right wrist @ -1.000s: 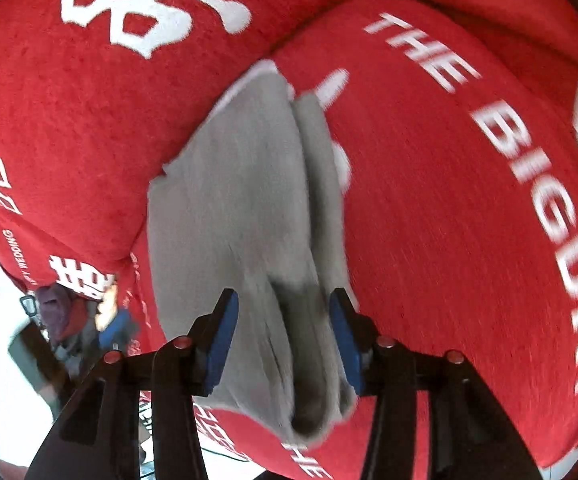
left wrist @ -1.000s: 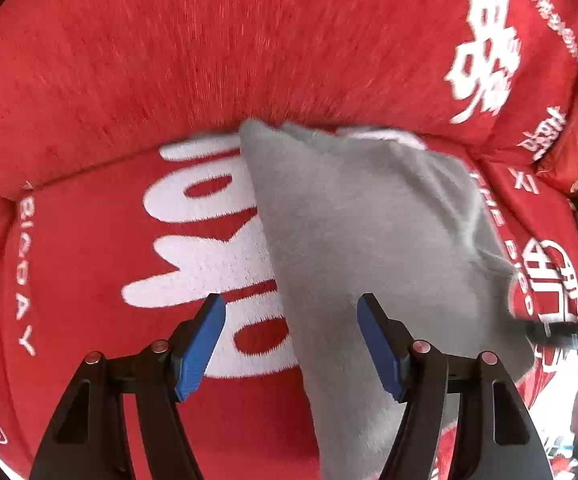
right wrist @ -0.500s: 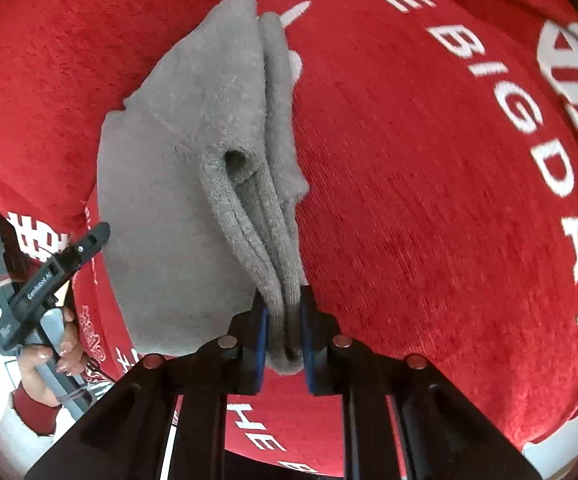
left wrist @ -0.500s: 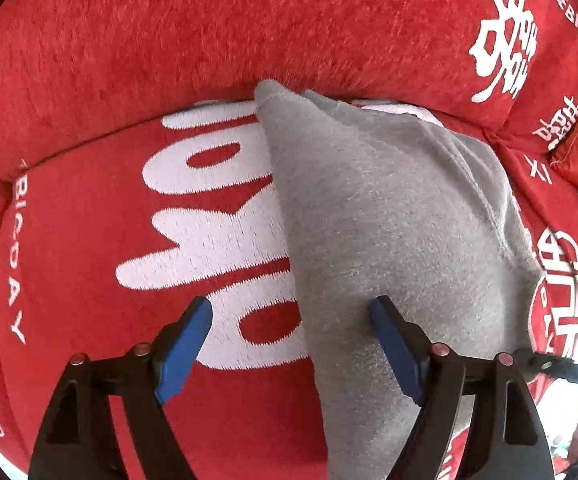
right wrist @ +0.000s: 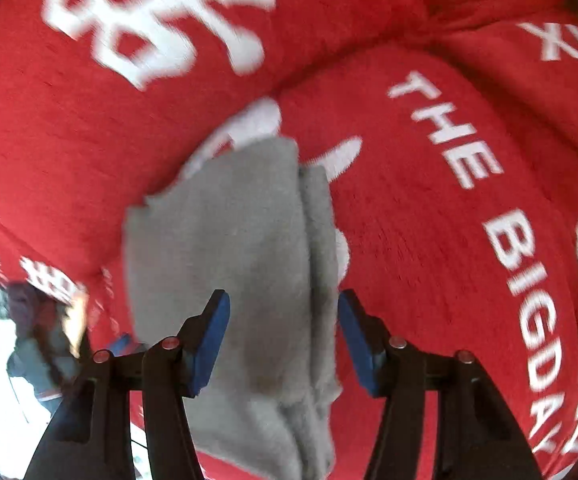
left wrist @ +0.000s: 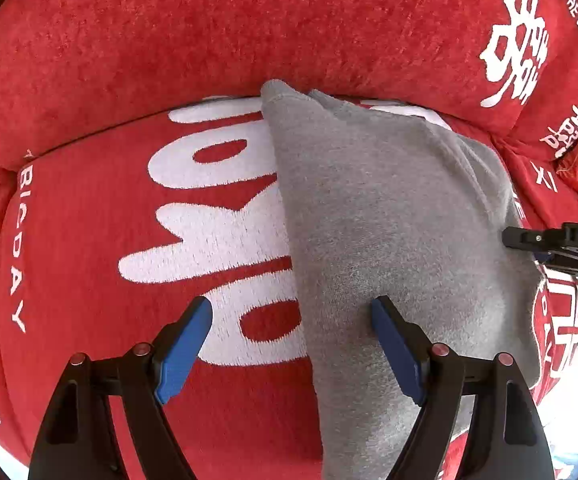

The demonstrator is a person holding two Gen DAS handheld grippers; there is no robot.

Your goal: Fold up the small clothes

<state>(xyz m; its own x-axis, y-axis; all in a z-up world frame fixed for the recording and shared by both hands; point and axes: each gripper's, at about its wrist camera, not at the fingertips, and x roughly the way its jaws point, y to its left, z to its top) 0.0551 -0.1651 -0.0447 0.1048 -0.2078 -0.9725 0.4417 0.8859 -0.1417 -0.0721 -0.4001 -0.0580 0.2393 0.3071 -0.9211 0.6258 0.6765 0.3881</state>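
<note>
While both of my grippers point steeply down at the red sofa cover (left wrist: 89, 240), the folded grey garment (left wrist: 389, 220) lies flat on its seat, its far end tucked against the padded backrest (left wrist: 249, 40). My left gripper (left wrist: 292, 320) has its 2 blue-padded fingers (left wrist: 185, 344) spread wide and holds nothing: the long left edge of the garment runs up between the jaws, so the left finger hangs over the large white lettering (left wrist: 209, 232) on the cover and the right finger sits over grey cloth, though I cannot tell whether that pad actually touches it. Off to the right of this gripper, at the garment's far side, I see the black tip of my right gripper (left wrist: 549, 240). From the right wrist camera, which is blurred, the garment (right wrist: 229, 240) shows as 2 stacked layers with a narrower fold along its right side, and its near end runs down between the jaws of the right gripper (right wrist: 283, 312). Those jaws are opening; cloth lies between them, but neither blue pad (right wrist: 213, 336) presses on it, so nothing is gripped. To the right of this gripper the cover carries the white words "THE BIGDAY" (right wrist: 489, 208), and large white characters (right wrist: 149, 20) spread across the backrest beyond the garment.
</note>
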